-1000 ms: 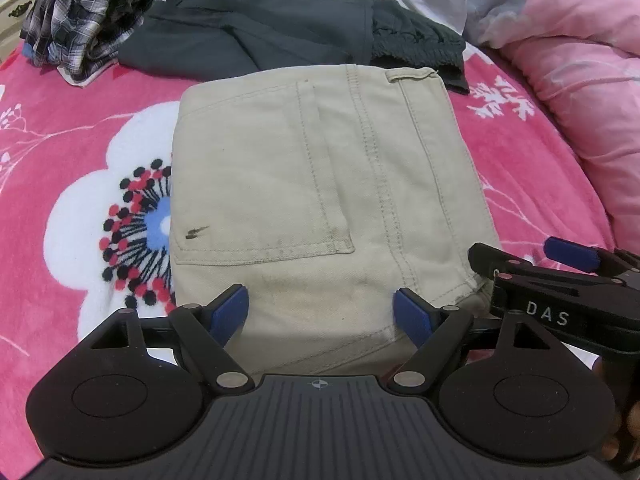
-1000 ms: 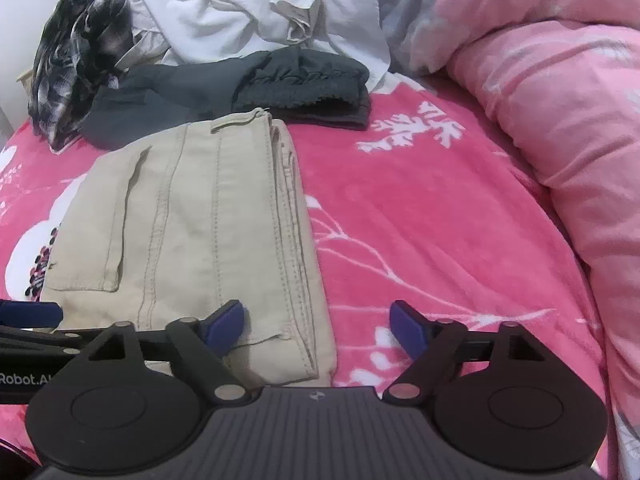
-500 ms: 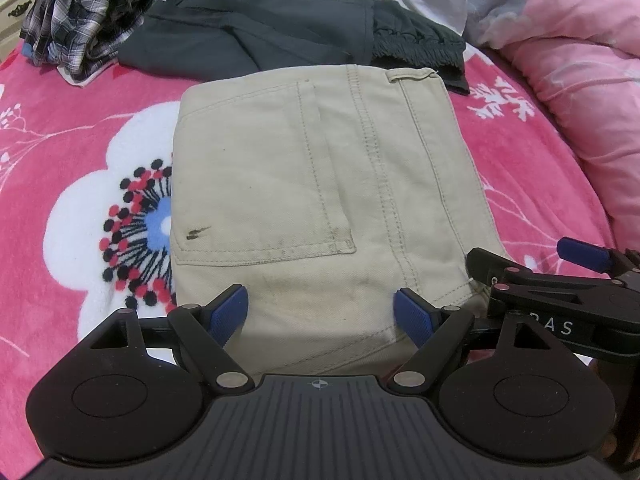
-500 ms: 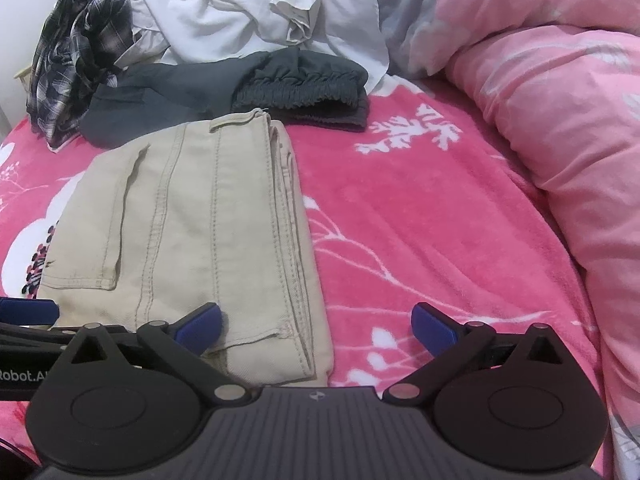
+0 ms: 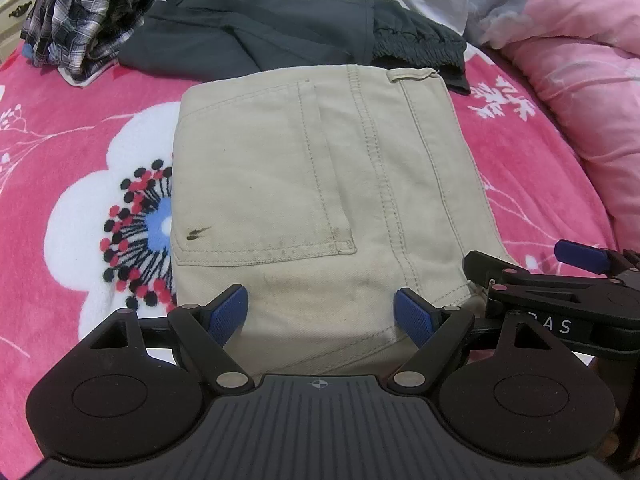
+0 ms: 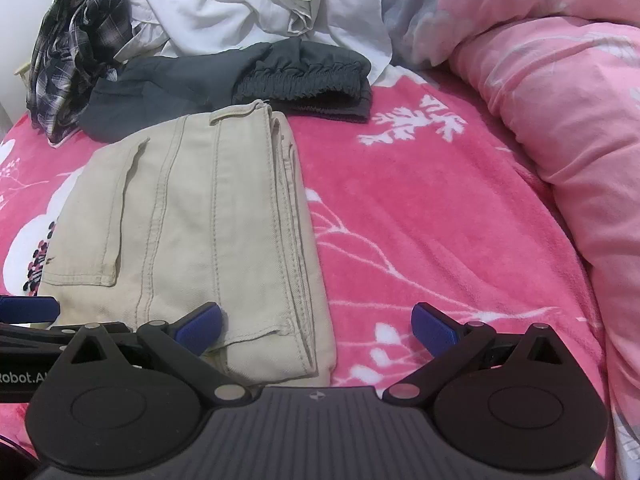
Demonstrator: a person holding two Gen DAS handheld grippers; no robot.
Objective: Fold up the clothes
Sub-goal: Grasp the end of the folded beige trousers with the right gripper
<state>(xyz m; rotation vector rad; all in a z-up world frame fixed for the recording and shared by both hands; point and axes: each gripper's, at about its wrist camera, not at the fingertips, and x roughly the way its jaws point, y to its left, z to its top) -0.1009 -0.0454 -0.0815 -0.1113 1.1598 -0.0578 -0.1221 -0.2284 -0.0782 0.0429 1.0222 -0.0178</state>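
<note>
Ahead of the left claw, released, the beige trousers lie folded flat; right claw released at their layered edge.

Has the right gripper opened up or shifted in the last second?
Yes. The right gripper has opened wider: its left finger now sits further over the folded beige trousers, its right finger further out over the pink blanket.

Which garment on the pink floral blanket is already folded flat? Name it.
The beige trousers, a neat rectangle nearest both grippers. The dark grey pants, plaid shirt and white clothes lie rumpled behind.
</note>
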